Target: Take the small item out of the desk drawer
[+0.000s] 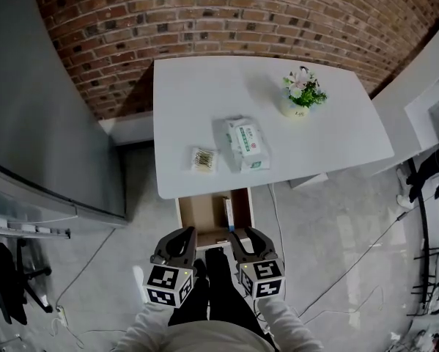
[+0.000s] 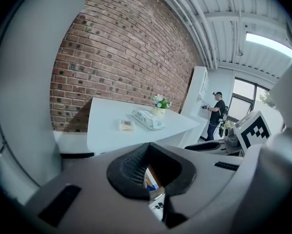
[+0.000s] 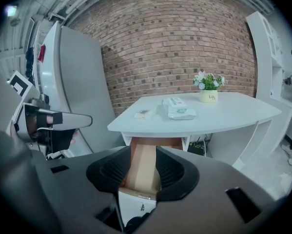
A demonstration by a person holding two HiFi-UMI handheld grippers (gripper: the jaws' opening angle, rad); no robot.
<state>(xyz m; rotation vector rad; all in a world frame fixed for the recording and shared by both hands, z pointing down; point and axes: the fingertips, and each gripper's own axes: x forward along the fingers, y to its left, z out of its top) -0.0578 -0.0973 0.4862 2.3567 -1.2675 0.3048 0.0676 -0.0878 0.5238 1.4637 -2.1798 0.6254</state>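
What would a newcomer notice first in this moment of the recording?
The drawer stands open at the near edge of the white desk, with a small box lying along its right side. Just before it, the left claw and right claw hover side by side, both open and empty.

White desk (image 1: 336, 134); red-brown brick wall (image 1: 226, 20); tan drawer (image 1: 204, 215); white tissue pack (image 1: 247, 145) printed green; pale grey floor (image 1: 336, 240).
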